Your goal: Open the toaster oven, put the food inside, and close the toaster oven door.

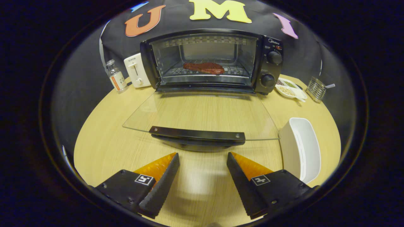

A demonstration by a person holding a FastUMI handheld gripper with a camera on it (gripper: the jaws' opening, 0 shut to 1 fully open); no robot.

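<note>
The tongs (pixel 203 157) gape wide, holding nothing, freed to lift the door handle (pixel 198 134) just ahead at 12 o'clock. The glass door (pixel 202 112) lies flat; the food (pixel 204 67) sits on the toaster oven (pixel 268 44) rack. At 3 o'clock, an empty white dish (pixel 301 148) rests on the counter (pixel 107 142).

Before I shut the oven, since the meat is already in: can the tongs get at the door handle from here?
Probably yes. The tongs are open, and the door handle lies just ahead of them on the lowered glass door, with only bare table between. The white dish sits off to the side.
</note>
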